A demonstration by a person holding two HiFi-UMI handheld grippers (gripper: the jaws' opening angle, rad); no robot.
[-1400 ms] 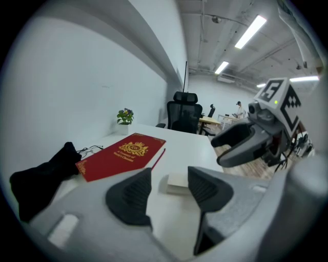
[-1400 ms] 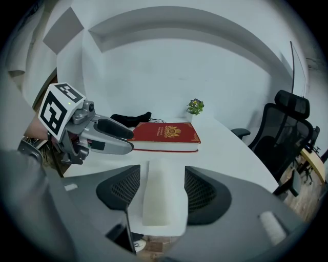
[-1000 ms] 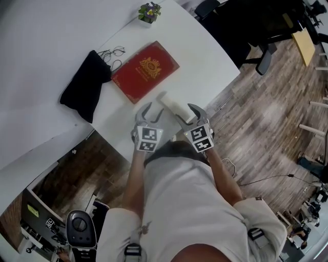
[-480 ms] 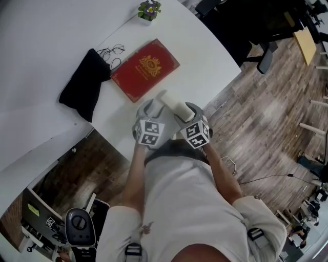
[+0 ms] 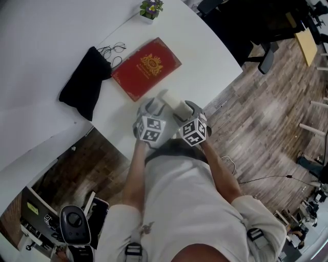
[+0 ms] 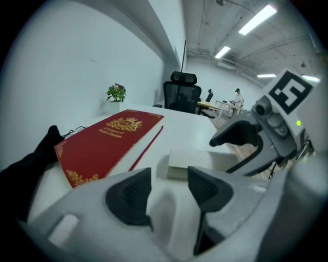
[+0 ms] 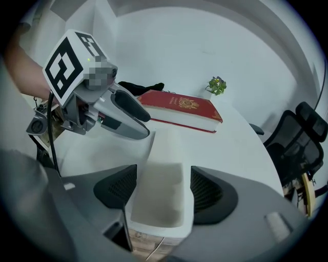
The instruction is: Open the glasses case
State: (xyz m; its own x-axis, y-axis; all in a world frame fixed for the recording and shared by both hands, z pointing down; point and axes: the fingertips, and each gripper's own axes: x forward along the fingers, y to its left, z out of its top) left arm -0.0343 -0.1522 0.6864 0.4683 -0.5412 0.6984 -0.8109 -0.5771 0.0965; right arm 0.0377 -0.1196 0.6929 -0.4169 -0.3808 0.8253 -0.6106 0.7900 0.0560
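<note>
Your right gripper (image 7: 164, 170): jaws wide and opening, straddling the near end of the glasses case (image 7: 156, 199). You cannot tell whether either pad touches it.
Your left gripper (image 6: 169, 171): jaws a little apart, with nothing visibly pinched between them. The case lies just past the tips and slightly to their right.
Both grippers: side by side and tilted down at the near edge of the table (image 5: 205, 56).
Glasses case: white, oblong and closed. It lies flat on the table with its near end at the edge and its far end pointing toward the red book (image 5: 146, 67).
Red book: flat, just beyond the case.
Black pouch (image 5: 84, 84): to the left of the book.
Spectacles (image 5: 113, 51): loose, between the pouch and the book's far corner.
Potted plant (image 5: 150, 10): at the far end of the table.
</note>
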